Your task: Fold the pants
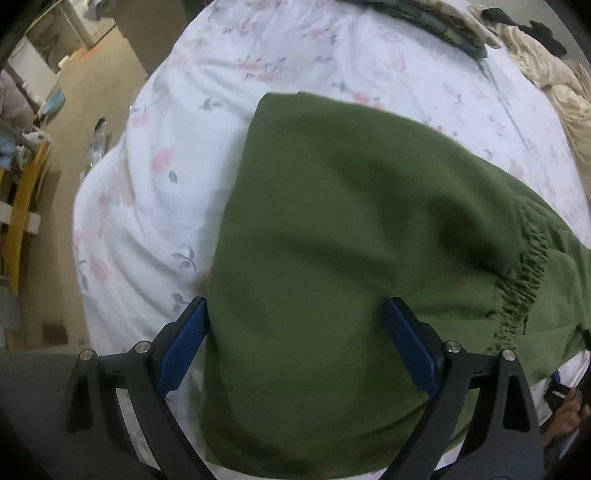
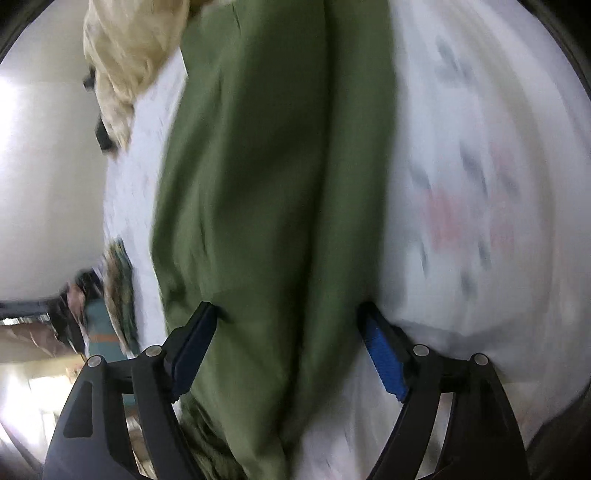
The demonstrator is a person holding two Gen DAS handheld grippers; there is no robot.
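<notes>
Olive green pants (image 1: 351, 240) lie on a white floral bedsheet (image 1: 166, 192), with their gathered elastic waistband (image 1: 524, 288) at the right. My left gripper (image 1: 295, 314) is open and hovers over the near part of the pants, its blue pads on either side of the cloth. In the right wrist view the pants (image 2: 266, 184) run away from me as a long folded strip. My right gripper (image 2: 290, 314) is open, its jaws standing on either side of the strip. This view is blurred by motion.
A cream garment (image 1: 554, 85) and a dark green patterned cloth (image 1: 436, 22) lie at the far edge of the bed. The cream garment (image 2: 125, 62) also shows in the right wrist view. A floor and a yellow frame (image 1: 22, 206) are to the left.
</notes>
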